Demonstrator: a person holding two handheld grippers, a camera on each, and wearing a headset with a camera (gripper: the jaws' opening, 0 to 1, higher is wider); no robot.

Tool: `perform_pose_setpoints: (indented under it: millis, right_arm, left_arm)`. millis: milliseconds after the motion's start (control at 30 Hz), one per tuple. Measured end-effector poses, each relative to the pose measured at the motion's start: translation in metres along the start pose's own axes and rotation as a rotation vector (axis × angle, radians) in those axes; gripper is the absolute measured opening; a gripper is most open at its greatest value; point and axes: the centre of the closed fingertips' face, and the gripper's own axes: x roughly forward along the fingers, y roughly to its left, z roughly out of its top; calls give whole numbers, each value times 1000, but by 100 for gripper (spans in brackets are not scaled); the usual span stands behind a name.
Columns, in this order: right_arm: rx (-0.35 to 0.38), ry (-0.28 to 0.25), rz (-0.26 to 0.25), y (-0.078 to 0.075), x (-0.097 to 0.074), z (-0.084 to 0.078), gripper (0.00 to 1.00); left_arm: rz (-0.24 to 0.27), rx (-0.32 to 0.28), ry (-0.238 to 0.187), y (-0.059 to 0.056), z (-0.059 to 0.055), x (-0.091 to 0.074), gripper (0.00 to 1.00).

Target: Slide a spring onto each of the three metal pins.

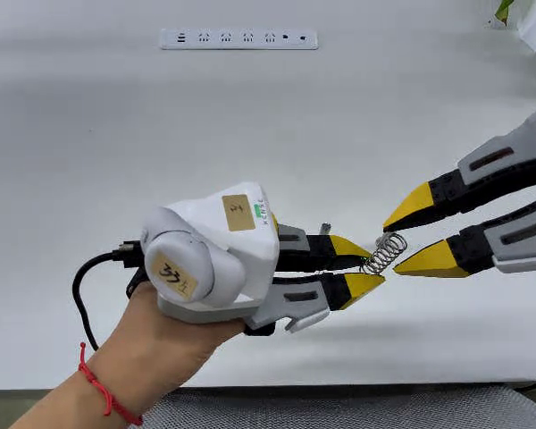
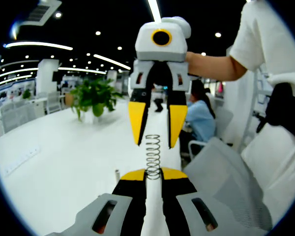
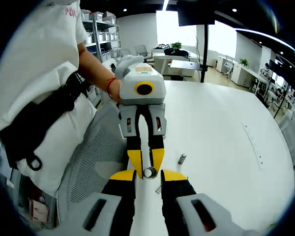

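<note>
A small steel spring (image 1: pixel 384 253) sticks out sideways from my left gripper (image 1: pixel 373 265), which is shut on its near end. In the left gripper view the spring (image 2: pixel 153 156) rises from between my own yellow tips toward the right gripper (image 2: pixel 155 144). The right gripper (image 1: pixel 393 246) comes in from the right, open, with one yellow finger on each side of the spring's free end and not gripping it. In the right gripper view the spring (image 3: pixel 150 172) appears end-on as a ring. One metal pin (image 3: pixel 182 158) stands upright on the white table (image 1: pixel 250 161), just behind the left gripper (image 3: pixel 148 168).
A white power strip (image 1: pixel 238 38) lies at the far side of the table. A grey mesh chair back (image 1: pixel 339 413) sits below the table's near edge. A potted plant (image 2: pixel 93 96) stands at the far end. A seated person (image 2: pixel 196 118) is in the background.
</note>
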Motion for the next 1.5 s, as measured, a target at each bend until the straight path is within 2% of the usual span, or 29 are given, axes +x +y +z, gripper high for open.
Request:
perform_pose_setpoints:
  millis: [67, 300, 467, 767, 1067, 1500]
  right_arm:
    - [-43, 40, 15, -1, 2, 0, 20]
    - [-116, 138, 97, 4, 10, -2, 18]
    - [-149, 180, 124, 4, 14, -7, 17]
    - [-180, 214, 143, 2, 16, -8, 13]
    - [-189, 226, 147, 1, 18, -7, 12]
    - [-161, 235, 142, 0, 22, -5, 12]
  left_arm:
    - [0, 4, 3, 0, 0, 0, 10]
    - [-4, 8, 0, -1, 0, 0, 10]
    - [-4, 11, -3, 0, 0, 0, 10]
    - [-4, 11, -7, 0, 0, 0, 10]
    - [-1, 4, -12, 2, -2, -2, 10]
    - [4, -8, -14, 3, -5, -5, 11]
